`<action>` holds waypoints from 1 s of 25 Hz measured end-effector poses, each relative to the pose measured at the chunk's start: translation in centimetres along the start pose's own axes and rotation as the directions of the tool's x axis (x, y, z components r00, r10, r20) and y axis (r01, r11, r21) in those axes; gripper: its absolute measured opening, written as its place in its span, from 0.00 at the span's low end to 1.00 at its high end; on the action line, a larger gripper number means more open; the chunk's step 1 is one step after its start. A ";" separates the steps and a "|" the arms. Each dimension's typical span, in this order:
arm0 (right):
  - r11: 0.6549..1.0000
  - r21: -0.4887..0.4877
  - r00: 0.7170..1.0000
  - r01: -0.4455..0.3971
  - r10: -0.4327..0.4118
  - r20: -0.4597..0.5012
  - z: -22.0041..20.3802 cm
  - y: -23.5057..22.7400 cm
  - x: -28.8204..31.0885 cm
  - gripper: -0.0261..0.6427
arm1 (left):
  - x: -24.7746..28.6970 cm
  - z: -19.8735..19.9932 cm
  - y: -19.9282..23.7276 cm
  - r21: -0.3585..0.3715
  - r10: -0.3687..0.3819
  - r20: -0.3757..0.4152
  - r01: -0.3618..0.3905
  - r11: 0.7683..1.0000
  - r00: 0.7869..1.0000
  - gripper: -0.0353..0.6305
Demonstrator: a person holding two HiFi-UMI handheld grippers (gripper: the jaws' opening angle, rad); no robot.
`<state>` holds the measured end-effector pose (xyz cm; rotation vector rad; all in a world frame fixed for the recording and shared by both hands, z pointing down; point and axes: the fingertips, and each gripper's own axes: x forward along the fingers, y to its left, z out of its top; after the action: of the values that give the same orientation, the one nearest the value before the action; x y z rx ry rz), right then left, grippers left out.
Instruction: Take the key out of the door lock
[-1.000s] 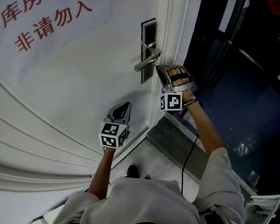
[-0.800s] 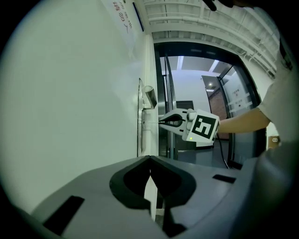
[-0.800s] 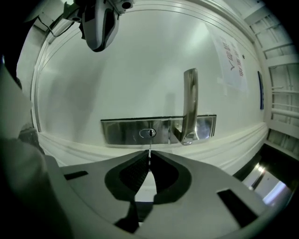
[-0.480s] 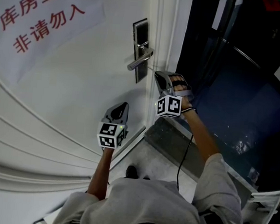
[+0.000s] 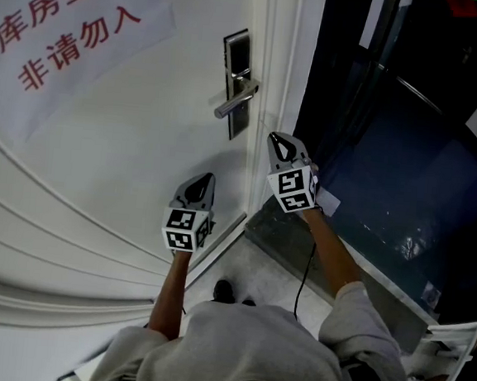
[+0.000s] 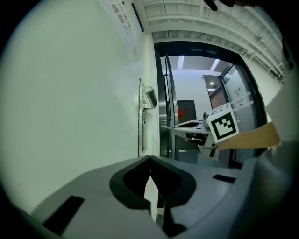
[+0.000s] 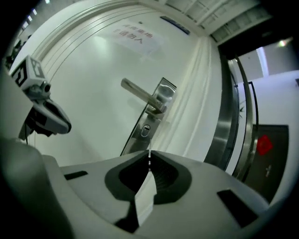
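Pinching the key (image 7: 149, 159): right gripper (image 5: 274, 138), clenched on it, below and right of the door handle (image 5: 236, 101).
Key look: thin pale metal sliver, seen edge-on, poking from the jaw tips; out of the keyhole (image 7: 145, 132) under the handle.
Left gripper (image 5: 206, 179): clenched, nothing in it, lower than the handle.

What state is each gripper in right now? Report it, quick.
Left gripper: fingers closed, holding nothing.
Right gripper: fingers closed on a thin metal sliver, apparently the key.
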<state>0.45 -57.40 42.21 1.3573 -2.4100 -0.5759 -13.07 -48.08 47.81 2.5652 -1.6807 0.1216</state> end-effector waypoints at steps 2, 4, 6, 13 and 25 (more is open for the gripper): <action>0.995 0.096 1.000 0.002 -0.003 0.007 -0.4 0.0 -0.8 0.08 | 0.1 -0.1 0.1 -0.002 0.001 -0.002 -0.001 1.000 1.000 0.08; 0.989 0.147 1.000 0.003 -0.004 0.007 -1.0 0.2 -1.6 0.08 | 0.2 -0.2 0.1 -0.004 0.001 -0.002 -0.001 1.000 1.000 0.08; 0.982 0.187 1.000 0.014 -0.016 0.005 -1.7 0.3 -2.4 0.08 | 0.3 -0.1 0.2 -0.004 0.000 0.000 0.000 1.000 1.000 0.08; 0.949 0.310 0.998 0.058 -0.059 -0.008 -4.9 1.0 -5.9 0.08 | 0.2 -0.5 0.6 -0.018 0.015 0.000 -0.015 1.000 1.000 0.08; 0.937 0.340 0.997 0.074 -0.068 -0.028 -6.2 3.3 -8.6 0.08 | -0.9 -1.2 1.7 -0.029 0.055 -0.007 -0.056 0.998 0.998 0.08</action>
<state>5.13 -49.54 48.54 1.5813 -2.5403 -0.1627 -15.02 -47.80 48.99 2.4955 -1.7388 0.1075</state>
